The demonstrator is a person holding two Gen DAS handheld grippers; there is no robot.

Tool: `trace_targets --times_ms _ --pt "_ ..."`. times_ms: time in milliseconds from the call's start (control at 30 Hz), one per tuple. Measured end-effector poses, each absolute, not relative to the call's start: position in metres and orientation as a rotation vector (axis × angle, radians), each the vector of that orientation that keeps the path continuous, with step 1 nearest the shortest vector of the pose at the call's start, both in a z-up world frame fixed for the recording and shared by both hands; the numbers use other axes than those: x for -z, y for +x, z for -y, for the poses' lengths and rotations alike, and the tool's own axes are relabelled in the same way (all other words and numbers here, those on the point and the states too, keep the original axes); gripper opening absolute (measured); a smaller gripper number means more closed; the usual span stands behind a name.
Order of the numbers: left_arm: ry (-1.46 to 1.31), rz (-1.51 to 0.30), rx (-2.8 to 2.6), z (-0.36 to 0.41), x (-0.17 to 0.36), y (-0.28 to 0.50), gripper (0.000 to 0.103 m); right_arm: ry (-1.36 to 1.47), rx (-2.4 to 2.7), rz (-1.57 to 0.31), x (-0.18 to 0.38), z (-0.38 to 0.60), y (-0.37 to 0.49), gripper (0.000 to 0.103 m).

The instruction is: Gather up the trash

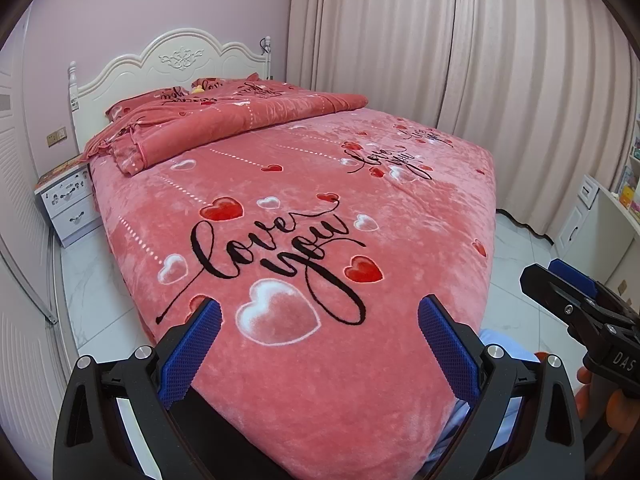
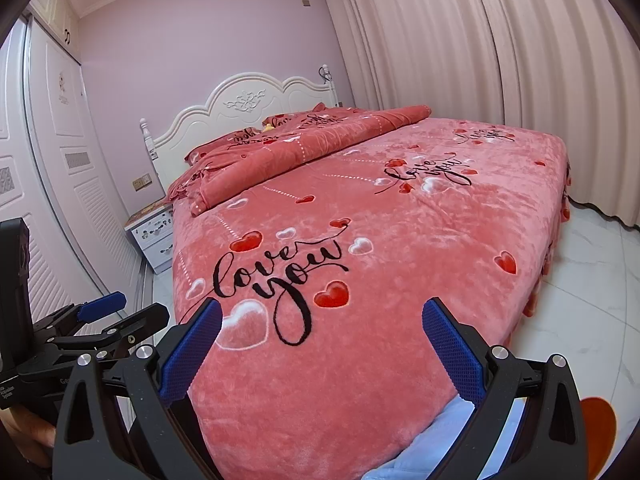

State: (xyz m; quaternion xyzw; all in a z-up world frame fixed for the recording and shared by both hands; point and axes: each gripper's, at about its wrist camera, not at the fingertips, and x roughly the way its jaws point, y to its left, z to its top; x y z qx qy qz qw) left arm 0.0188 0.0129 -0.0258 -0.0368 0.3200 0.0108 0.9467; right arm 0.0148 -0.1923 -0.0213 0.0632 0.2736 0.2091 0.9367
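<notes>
A bed with a pink "love you" heart blanket (image 1: 304, 208) fills both views; it also shows in the right wrist view (image 2: 380, 240). No plain piece of trash shows; a small yellow object (image 1: 197, 89) lies by the pillows near the headboard, too small to identify, also in the right wrist view (image 2: 269, 127). My left gripper (image 1: 320, 344) is open and empty above the foot of the bed. My right gripper (image 2: 322, 344) is open and empty, also above the foot of the bed. Each gripper shows in the other's view: right (image 1: 560, 284), left (image 2: 124, 312).
A folded pink quilt (image 1: 224, 124) lies across the bed's head. A white nightstand (image 1: 70, 204) stands left of the bed beside a white wardrobe (image 2: 60, 184). Curtains (image 1: 460, 48) hang on the right. A white cabinet (image 1: 588, 220) stands far right on white tile floor (image 2: 600, 300).
</notes>
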Motion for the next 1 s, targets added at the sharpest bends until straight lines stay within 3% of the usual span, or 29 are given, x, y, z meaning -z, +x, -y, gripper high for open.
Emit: trace_targets --times_ms 1000 --pt "-0.058 -0.667 -0.008 -0.0095 0.0281 0.0230 0.097 0.138 -0.427 -0.570 0.0259 0.1924 0.0169 0.098"
